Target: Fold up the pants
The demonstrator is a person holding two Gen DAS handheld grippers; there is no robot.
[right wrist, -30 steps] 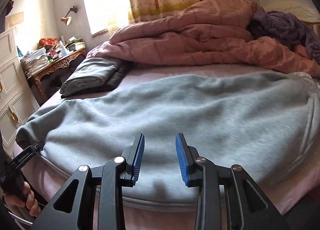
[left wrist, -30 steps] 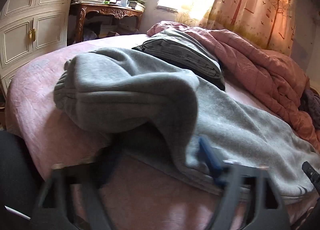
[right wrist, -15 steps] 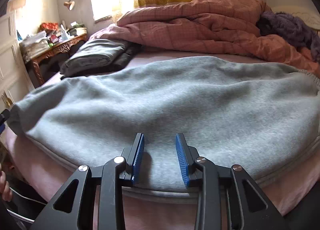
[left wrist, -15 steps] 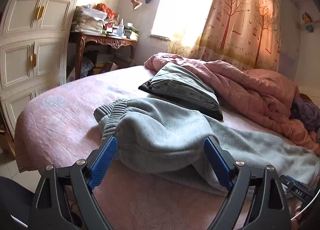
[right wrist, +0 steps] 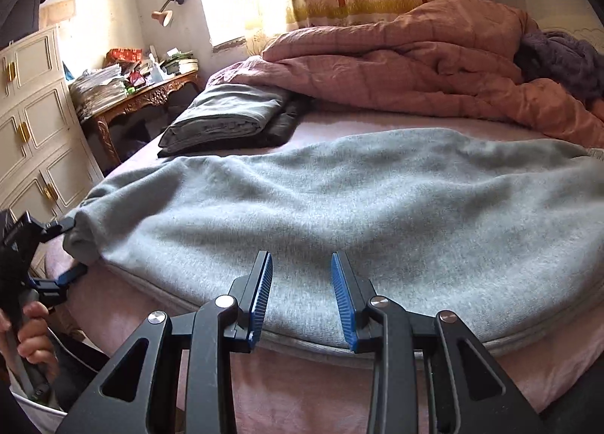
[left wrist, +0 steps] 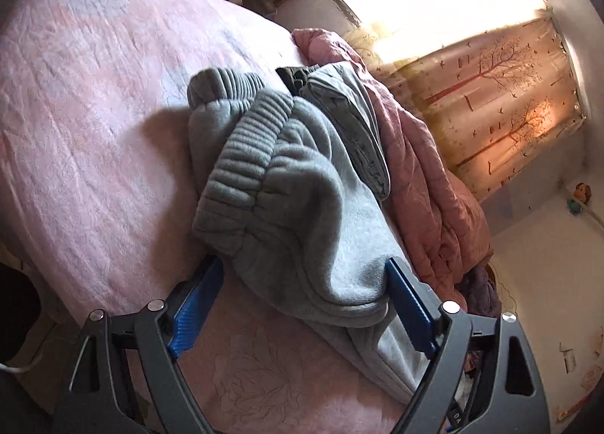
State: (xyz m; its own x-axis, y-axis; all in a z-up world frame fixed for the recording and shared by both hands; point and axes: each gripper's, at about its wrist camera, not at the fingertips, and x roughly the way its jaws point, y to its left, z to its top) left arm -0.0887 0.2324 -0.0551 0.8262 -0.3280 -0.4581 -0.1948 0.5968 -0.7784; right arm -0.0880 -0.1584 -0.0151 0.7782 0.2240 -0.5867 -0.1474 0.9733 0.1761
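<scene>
left gripper [left wrist: 302, 305] spread wide, straddling bunched cuff end of grey pants [right wrist: 339, 200], likely lining up grab for fold. right gripper [right wrist: 302, 294] part-spread over near hem, pinching nothing. pants: thick soft fleece, ribbed cuffs, laid lengthwise across pink bedsheet [left wrist: 87, 113], flat.

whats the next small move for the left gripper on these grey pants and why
Probably close the left gripper on the ribbed cuff end of the grey fleece pants: its jaws stand wide with that bunched end between them, not yet pinched, while the rest lies flat on the pink bed sheet.
</scene>
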